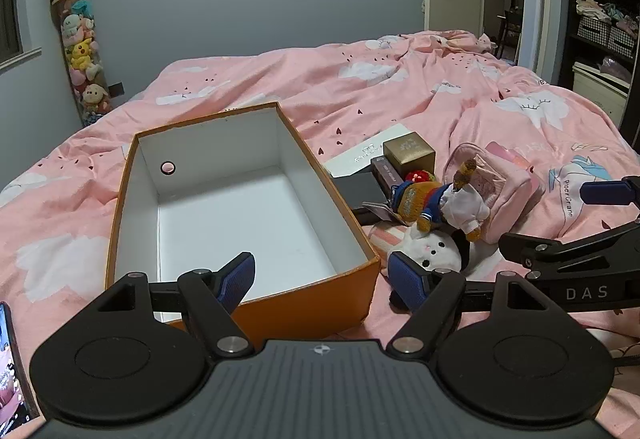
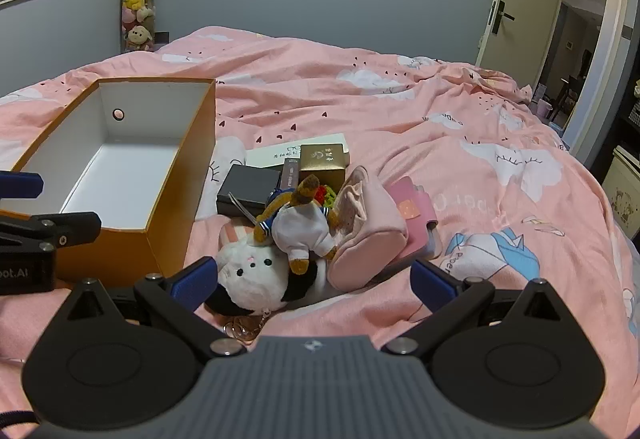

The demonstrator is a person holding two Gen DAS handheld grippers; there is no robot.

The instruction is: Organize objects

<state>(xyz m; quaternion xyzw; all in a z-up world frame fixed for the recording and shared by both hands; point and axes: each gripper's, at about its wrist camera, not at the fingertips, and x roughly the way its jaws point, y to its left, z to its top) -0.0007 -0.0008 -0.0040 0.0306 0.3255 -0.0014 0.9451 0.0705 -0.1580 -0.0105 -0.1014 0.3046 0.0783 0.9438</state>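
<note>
Left gripper [image 1: 323,277]: fingers spread wide, nothing between the pads; it hangs over the near right corner of the box [image 1: 120,195], one pad inside the rim, the other outside it. Right gripper [image 2: 314,279]: fingers likewise wide and empty, poised just short of the pile, with the white plush [image 2: 252,275] by its left pad.

Box: open, upright on the quilt [image 2: 400,111], white interior bare. No item has been placed in it.

Pile, just right of the box and apart from its wall: white plush nearest, bear [image 2: 298,223] lying across it, pink pouch [image 2: 368,223] leaning beside the bear, pink card [image 2: 412,207] behind the pouch. Farther back: black case [image 2: 244,187], gold box [image 2: 322,161], a slim dark box between them, white card [image 2: 276,151] beneath.

Assessment: sorting appears not yet begun. Every listed item remains outside the box. The plush and bear are the nearest candidates for the right gripper.
</note>
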